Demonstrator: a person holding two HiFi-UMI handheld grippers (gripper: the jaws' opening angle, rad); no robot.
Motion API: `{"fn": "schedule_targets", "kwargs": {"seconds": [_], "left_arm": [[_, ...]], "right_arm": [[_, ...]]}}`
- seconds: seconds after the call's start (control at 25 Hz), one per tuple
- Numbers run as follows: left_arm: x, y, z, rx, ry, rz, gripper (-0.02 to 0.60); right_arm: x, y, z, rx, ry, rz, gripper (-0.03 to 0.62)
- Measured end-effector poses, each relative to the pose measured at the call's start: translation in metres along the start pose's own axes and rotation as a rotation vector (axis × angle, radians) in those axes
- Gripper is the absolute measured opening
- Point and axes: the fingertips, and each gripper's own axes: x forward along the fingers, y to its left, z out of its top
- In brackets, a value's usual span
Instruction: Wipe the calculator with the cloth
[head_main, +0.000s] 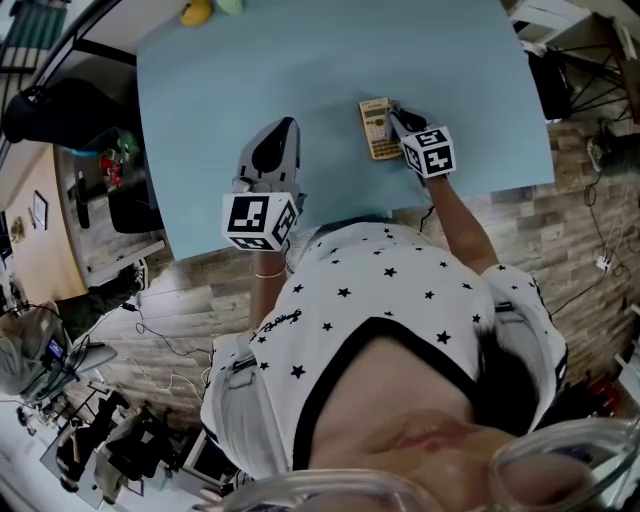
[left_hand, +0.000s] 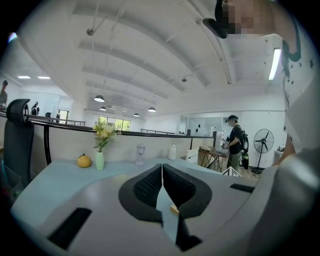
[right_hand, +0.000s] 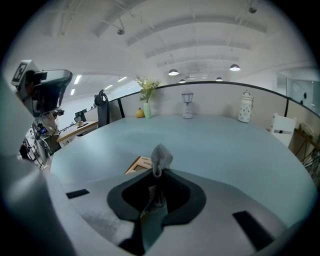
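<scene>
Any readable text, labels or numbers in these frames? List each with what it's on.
Calculator: print on its face, too small to read.
Shirt lettering: a line of script, too blurred to read.
Marker cubes: black-and-white square patterns only, no words.
No other legible text in any view.

Along the far edge of your worktop (right_hand: 240, 150) stand a vase (right_hand: 146, 110) of flowers, a yellow fruit (left_hand: 84, 161), a small lamp (right_hand: 187, 111) and a white jar (right_hand: 244, 113). Beyond it, a fan (left_hand: 263, 142) stands on the floor.
</scene>
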Motion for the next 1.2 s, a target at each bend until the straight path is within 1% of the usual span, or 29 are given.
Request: {"fn": "schedule_targets", "kwargs": {"seconds": [0.12,0.32,0.48,0.76,1.0,1.2], "left_arm": [[-0.002,-0.001,0.000,0.001,-0.001,-0.001,0.031],[-0.005,-0.003,-0.002,-0.005,0.004,0.001,0.031],[-0.007,-0.003,-0.003,-0.012,0.004,-0.003,0.031],[-0.004,-0.007,-0.002,-0.013,0.000,-0.020,0.031],[-0.001,-0.015,-0.001,-0.005,0.001,-0.042,0.031],[-0.004,-0.015,-0.002,0.000,0.004,-0.038,0.031]], "right_arm": [[-0.003,-0.002,-0.005,0.018,0.004,-0.009,0.044],[-0.002,-0.001,-0.003,0.009,0.005,-0.012,0.044],[-0.005,0.003,0.004,0.019,-0.022,-0.009,0.043],[-0.012,0.039,0.016,0.035,-0.076,0.078,0.044],[-0.009,0.079,0.001,-0.019,-0.037,0.160,0.044],[-0.004,0.088,-0.013,-0.036,-0.011,0.172,0.044]]}}
